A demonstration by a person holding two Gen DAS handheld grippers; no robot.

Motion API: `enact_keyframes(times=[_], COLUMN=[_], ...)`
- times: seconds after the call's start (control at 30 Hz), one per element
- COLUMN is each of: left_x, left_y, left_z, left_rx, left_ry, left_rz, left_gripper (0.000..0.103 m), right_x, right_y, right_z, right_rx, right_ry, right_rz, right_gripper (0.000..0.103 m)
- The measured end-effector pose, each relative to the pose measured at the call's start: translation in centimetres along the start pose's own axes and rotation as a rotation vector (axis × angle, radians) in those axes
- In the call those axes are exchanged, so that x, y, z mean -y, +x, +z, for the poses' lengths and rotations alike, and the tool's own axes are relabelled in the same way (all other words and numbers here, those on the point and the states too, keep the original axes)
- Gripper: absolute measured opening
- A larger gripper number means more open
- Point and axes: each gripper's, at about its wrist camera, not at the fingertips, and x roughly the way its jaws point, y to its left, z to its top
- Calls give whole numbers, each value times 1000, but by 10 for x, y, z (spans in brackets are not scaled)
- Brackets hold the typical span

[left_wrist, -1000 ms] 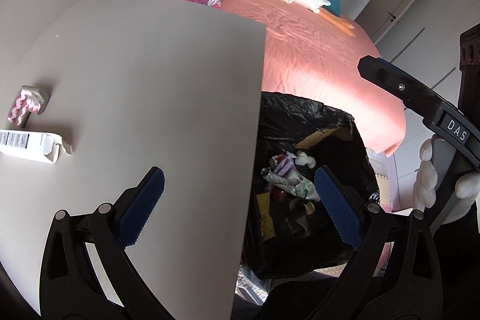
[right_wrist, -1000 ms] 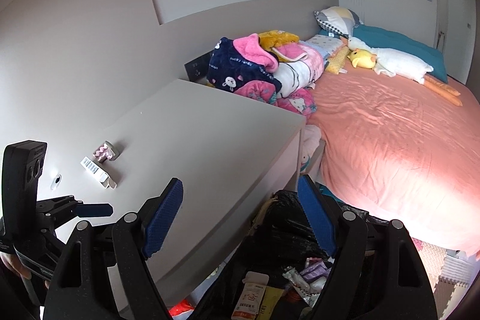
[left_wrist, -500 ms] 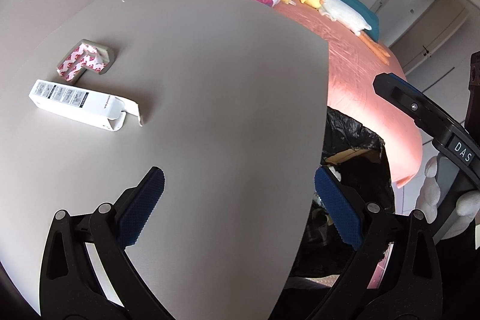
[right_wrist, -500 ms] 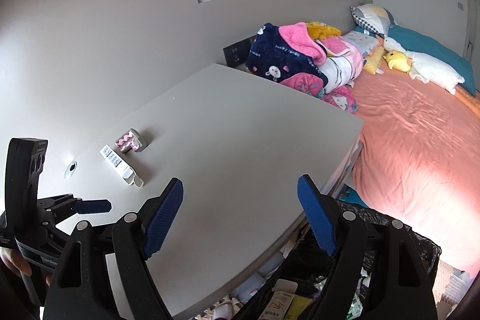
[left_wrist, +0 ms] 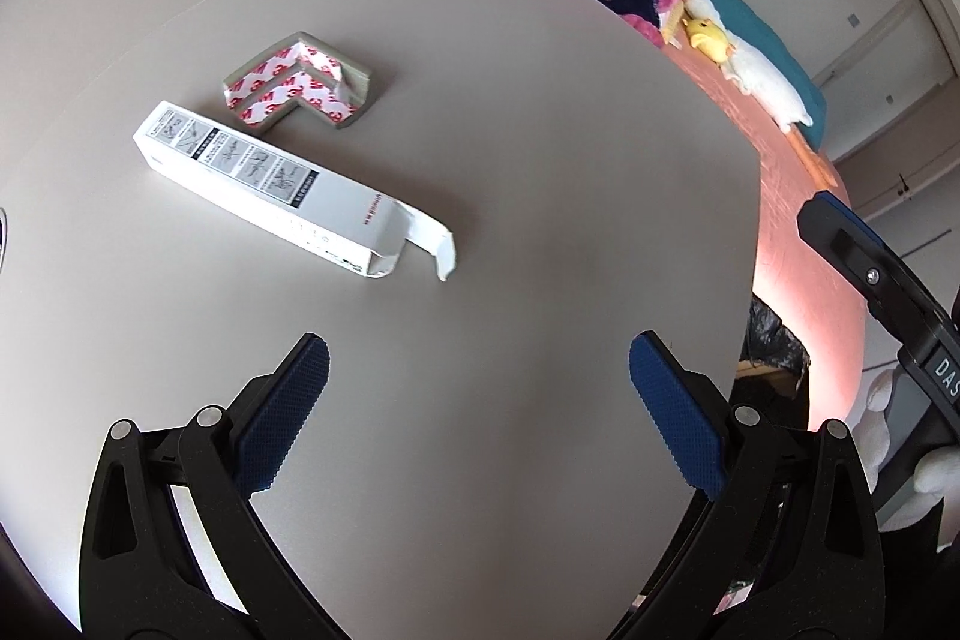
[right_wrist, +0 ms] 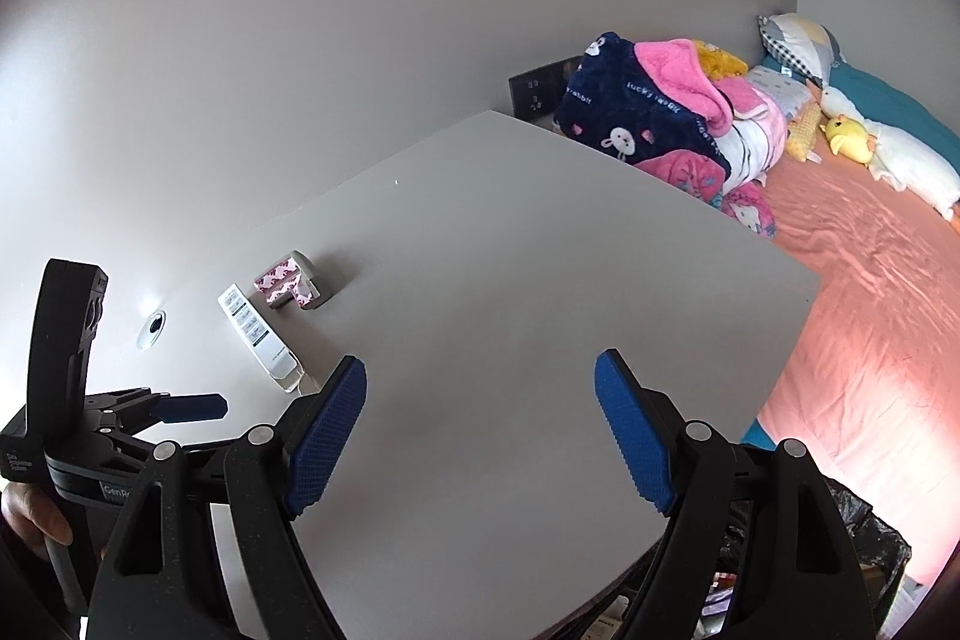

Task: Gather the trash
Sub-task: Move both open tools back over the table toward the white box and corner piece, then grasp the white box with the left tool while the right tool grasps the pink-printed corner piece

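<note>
Both hand-held grippers gaping, empty: left (left_wrist: 474,388), right (right_wrist: 480,406). Risk: crushing long white cardboard box (left_wrist: 270,184), loose flap snagging on grey bench (left_wrist: 510,100).

We read red "3M" marks on the corner guard's backing tape (left_wrist: 287,91), "DAS" on the right gripper's body (left_wrist: 945,370), and "lucky rabbit" on the navy blanket (right_wrist: 636,112)

A grey table (left_wrist: 540,148) carries two things near its wall-side edge: a long white box (left_wrist: 270,184) lying flat with its end flap open, and just beside the box, on the wall side, an L-shaped corner guard (left_wrist: 297,79) with red-printed tape backing facing up.
</note>
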Motion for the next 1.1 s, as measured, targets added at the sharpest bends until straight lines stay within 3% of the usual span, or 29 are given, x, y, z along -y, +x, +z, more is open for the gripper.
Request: enact_keyframes(times=[0.43, 0.67, 0.8, 0.97, 1.1], left_x=[-51, -67, -78, -87, -95], left_y=[15, 22, 25, 21, 18], left_z=[34, 50, 54, 55, 55], left_rx=[16, 15, 11, 33, 50], left_ry=[-193, -247, -275, -252, -224], left_rz=[110, 210, 216, 235, 226], left_gripper=[96, 96, 82, 72, 55], right_x=[-26, -42, -52, -67, -81], right_y=[51, 74, 86, 102, 117], right_z=[23, 34, 40, 48, 52], right_rx=[-27, -40, -48, -60, -83], right_ry=[-56, -79, -97, -118, -141], right_rz=[42, 72, 88, 117, 144], right_gripper=[79, 79, 79, 79, 79])
